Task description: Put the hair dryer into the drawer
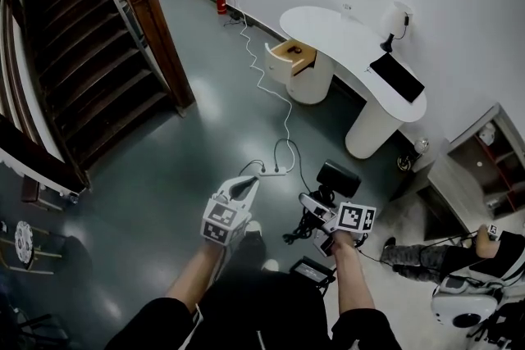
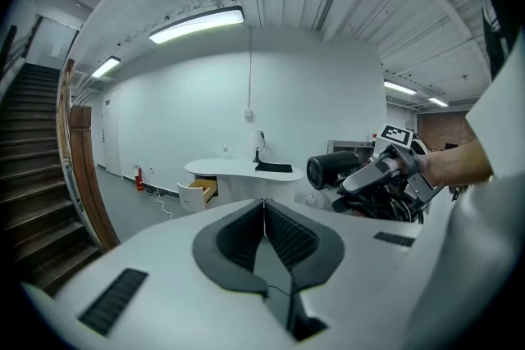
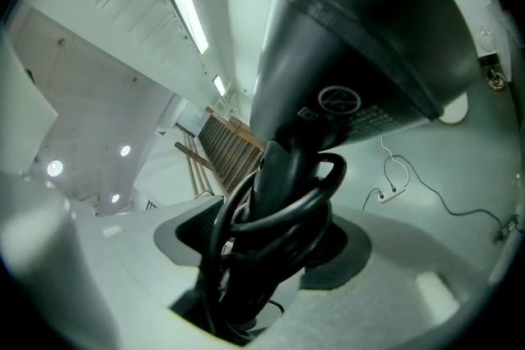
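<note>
A black hair dryer (image 1: 337, 178) is held above the floor, far from the desk, with its cord coiled round the handle (image 3: 275, 209). My right gripper (image 1: 321, 215) is shut on that handle; its barrel (image 3: 361, 29) fills the right gripper view. To its left my left gripper (image 1: 246, 187) holds nothing, its pads (image 2: 283, 234) pressed together. The left gripper view shows the hair dryer (image 2: 335, 170) at its right. Far ahead stands a white curved desk (image 1: 344, 33) with its wooden-lined drawer (image 1: 293, 55) pulled open.
A wooden staircase (image 1: 82, 70) rises at the left. A white cable and power strip (image 1: 275, 171) lie on the grey floor between me and the desk. On the desk are a dark flat pad (image 1: 397, 76) and a lamp (image 1: 394, 20). Low shelves (image 1: 484, 160) stand at the right.
</note>
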`<action>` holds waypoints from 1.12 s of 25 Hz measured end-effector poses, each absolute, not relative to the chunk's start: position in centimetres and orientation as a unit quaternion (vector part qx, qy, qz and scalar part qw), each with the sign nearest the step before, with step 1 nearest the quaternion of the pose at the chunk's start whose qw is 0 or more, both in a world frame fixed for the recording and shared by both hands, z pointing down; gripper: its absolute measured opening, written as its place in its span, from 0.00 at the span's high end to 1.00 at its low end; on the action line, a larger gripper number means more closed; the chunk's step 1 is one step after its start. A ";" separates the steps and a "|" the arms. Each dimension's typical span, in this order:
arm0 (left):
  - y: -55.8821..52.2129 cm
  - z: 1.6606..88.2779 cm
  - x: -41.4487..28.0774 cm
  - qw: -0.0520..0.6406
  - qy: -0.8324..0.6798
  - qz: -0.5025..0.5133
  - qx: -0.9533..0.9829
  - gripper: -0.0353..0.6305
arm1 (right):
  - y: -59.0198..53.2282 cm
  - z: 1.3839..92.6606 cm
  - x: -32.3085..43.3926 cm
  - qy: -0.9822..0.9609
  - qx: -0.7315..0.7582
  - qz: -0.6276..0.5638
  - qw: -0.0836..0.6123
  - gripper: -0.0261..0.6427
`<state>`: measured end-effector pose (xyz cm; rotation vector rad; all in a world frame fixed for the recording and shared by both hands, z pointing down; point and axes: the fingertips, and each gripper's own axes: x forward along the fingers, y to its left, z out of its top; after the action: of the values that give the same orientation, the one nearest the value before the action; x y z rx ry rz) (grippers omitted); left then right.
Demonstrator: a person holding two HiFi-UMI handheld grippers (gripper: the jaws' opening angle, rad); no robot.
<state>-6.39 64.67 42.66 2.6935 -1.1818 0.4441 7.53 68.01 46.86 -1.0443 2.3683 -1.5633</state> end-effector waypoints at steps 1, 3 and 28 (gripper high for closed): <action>64.1 42.7 -6.4 0.084 -0.395 0.149 0.903 0.93 | 67.5 46.9 7.4 0.782 -0.344 -0.517 0.059 0.56; 62.8 42.9 -6.5 0.085 -0.393 0.149 0.903 0.93 | 66.3 46.9 7.0 0.782 -0.342 -0.518 0.059 0.56; 45.8 44.9 -7.9 0.094 -0.324 0.150 0.929 0.93 | 51.3 47.5 3.5 0.765 -0.376 -0.519 0.067 0.56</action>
<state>-7.87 45.82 44.95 2.7567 -0.9621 0.4440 3.51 51.33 47.47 -1.1327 2.3068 -1.5634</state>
